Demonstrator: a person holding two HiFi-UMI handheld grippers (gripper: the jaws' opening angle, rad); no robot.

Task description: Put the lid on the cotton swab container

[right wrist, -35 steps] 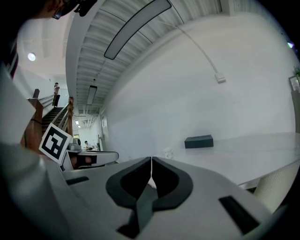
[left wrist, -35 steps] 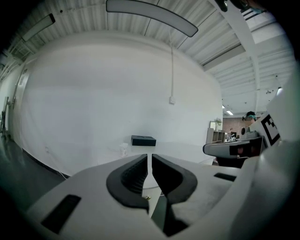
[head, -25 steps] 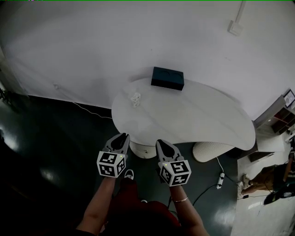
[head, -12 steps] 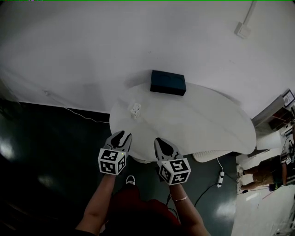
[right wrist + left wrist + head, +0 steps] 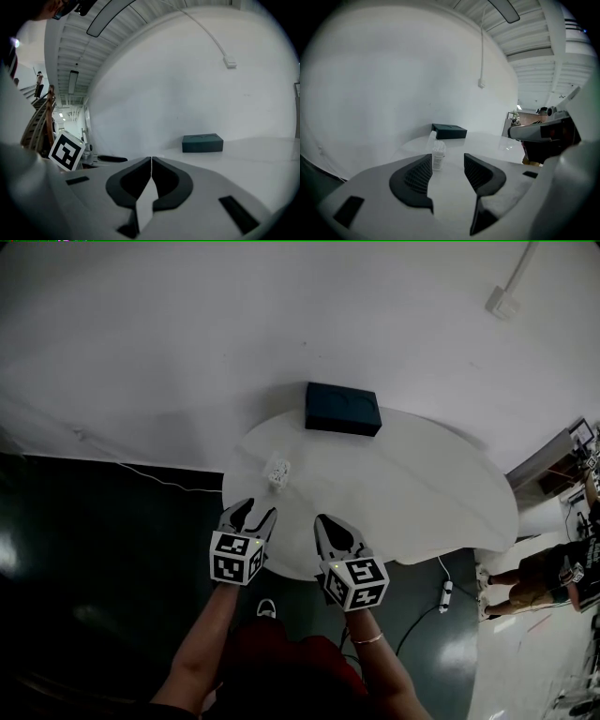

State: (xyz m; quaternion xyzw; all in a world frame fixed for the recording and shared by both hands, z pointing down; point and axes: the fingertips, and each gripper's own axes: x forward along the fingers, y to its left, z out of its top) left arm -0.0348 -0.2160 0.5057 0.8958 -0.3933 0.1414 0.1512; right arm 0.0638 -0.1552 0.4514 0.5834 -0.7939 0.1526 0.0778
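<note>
The cotton swab container is a small clear tub of white swabs. It stands uncovered near the left edge of the round white table. I cannot make out a separate lid. My left gripper hovers over the table's near edge, a short way in front of the container. In the left gripper view its jaws are opening, with nothing between them. My right gripper is beside it to the right, with its jaws shut and empty.
A dark rectangular box lies at the table's far edge against the white wall, and shows too in the right gripper view. On the dark floor to the right lies a power strip. A person stands at the far right.
Both grippers have moved forward over the table's near edge, closer to the container. The left jaws went from shut to apart. The right jaws stayed shut.
</note>
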